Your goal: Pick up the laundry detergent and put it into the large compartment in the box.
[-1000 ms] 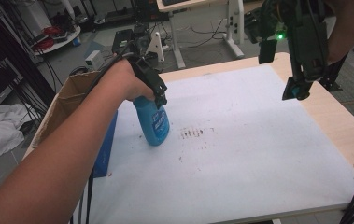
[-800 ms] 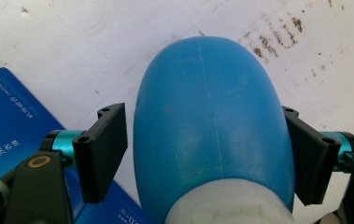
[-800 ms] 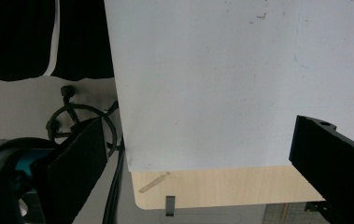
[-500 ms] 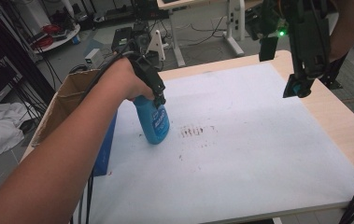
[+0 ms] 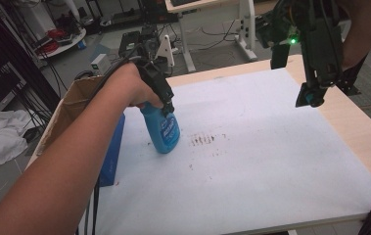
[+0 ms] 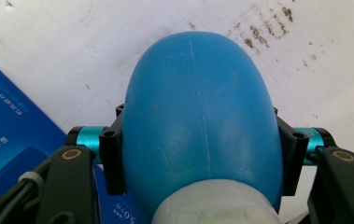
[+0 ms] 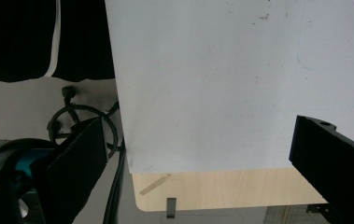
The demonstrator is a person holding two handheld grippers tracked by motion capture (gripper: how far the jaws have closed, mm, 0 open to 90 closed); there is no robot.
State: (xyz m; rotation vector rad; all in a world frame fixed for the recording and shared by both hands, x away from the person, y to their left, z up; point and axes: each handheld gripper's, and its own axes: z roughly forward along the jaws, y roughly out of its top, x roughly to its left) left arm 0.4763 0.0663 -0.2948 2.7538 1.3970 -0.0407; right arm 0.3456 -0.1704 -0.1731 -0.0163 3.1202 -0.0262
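- One cardboard box [image 5: 78, 100] stands at the table's left edge, open at the top, in the high view.
- One dark blue flat booklet [image 5: 110, 152] lies on the white sheet just right of the box; in the left gripper view its cover carries pale print, too small to read.
- One blue spray bottle [image 5: 162, 128] stands upright on the white table cover [image 5: 271, 147], left of the middle, just beside the booklet and near the stain.
- The bottle has a smooth, rounded blue body, a label with white lettering on its front, and a white collar at the neck, seen from above in the left gripper view [image 6: 201, 121].
- One left gripper [image 5: 159, 93] reaches down from the person's left hand [image 5: 131, 85]; its jaws have just been closing and now press on both sides of the bottle's shoulder, one pad on each flank.
- One patch of dark speckled smears [image 5: 205, 140] marks the cover just right of the bottle.
- One right gripper [image 5: 310, 95] hangs above the table's far right part, well apart from the bottle; in the right gripper view its two jaws stand wide apart with only the cover and the wooden table edge [image 7: 221, 189] behind them, nothing held.
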